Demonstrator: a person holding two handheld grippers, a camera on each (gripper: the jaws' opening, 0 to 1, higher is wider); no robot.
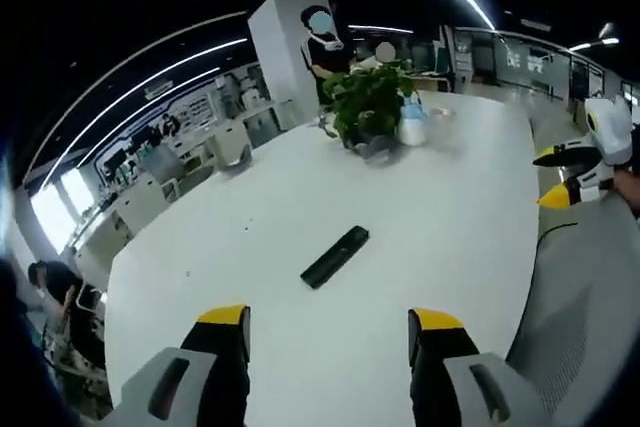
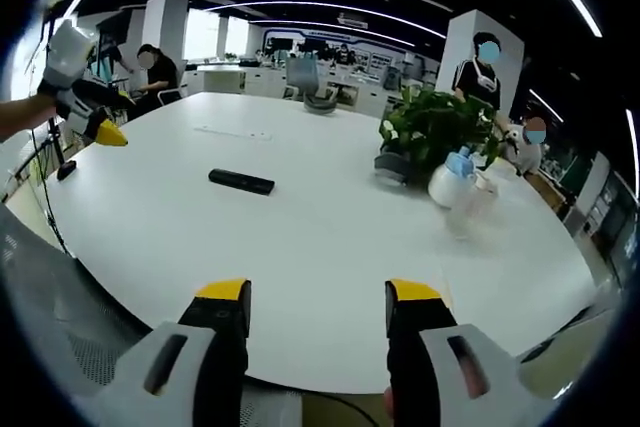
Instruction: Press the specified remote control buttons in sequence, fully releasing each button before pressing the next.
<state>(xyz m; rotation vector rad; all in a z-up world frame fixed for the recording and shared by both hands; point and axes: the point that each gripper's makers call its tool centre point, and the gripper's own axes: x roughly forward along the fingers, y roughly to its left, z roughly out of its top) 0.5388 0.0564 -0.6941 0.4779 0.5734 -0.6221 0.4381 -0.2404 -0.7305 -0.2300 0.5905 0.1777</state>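
1. The black remote control [image 1: 335,256] [image 2: 241,181] is seen lying flat on the white table [image 1: 430,197] [image 2: 330,237], out in the open, well short of the potted plant [image 1: 366,102] [image 2: 432,129].
2. The left gripper [image 1: 329,332] is held above the table edge, jaws spread, nothing between them.
3. The right gripper [image 2: 316,312] is likewise held with jaws spread, nothing gripped.
4. A white spray bottle [image 2: 452,177] is noted beside the plant.
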